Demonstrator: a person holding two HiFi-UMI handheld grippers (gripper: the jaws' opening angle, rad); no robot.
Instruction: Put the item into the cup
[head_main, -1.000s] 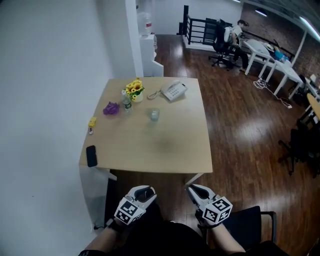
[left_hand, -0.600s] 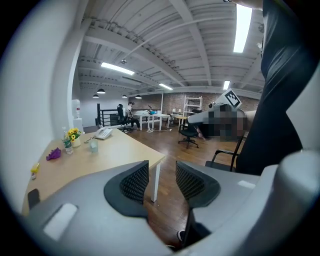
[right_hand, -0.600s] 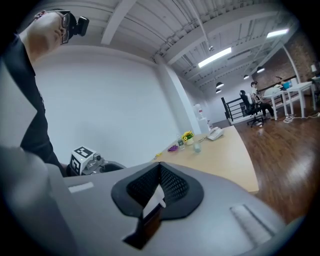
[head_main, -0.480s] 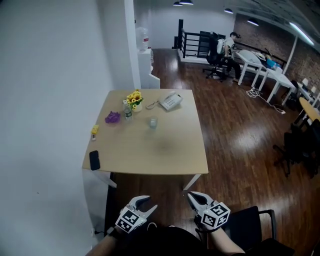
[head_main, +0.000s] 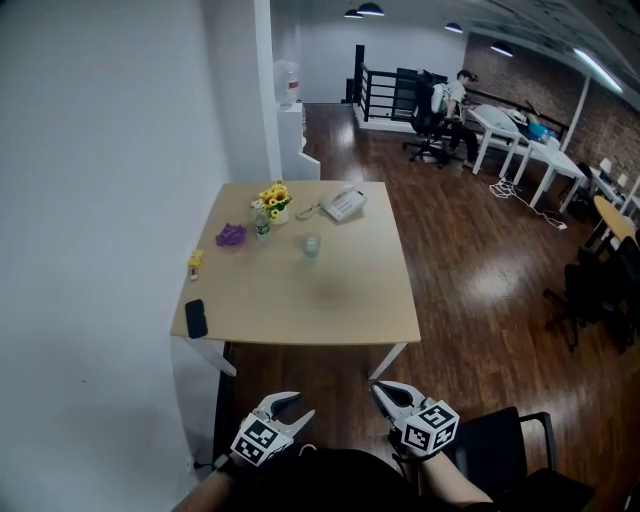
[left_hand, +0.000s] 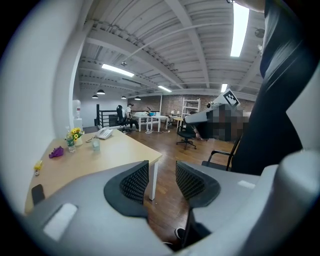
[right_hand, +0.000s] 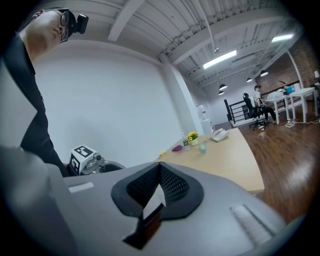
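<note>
A small clear cup (head_main: 311, 244) stands on the far half of the wooden table (head_main: 330, 310); it also shows in the left gripper view as the cup (left_hand: 95, 145) and in the right gripper view as the cup (right_hand: 203, 147). A purple item (head_main: 231, 236) and a small yellow item (head_main: 195, 260) lie near the table's left edge. My left gripper (head_main: 287, 407) is held low, well short of the table, open with nothing between its pads (left_hand: 135, 182). My right gripper (head_main: 386, 392) is beside it, shut and empty (right_hand: 160, 172).
A pot of yellow flowers (head_main: 274, 198), a small bottle (head_main: 261, 228), a white desk telephone (head_main: 343, 205) and a black phone (head_main: 195, 318) are on the table. A white wall runs along the left. A black chair (head_main: 500, 440) stands at my right; desks and a seated person are far back.
Both grippers sit lower in the head view than a second ago, and the table looks slightly farther off. The left jaws have spread a little wider.
</note>
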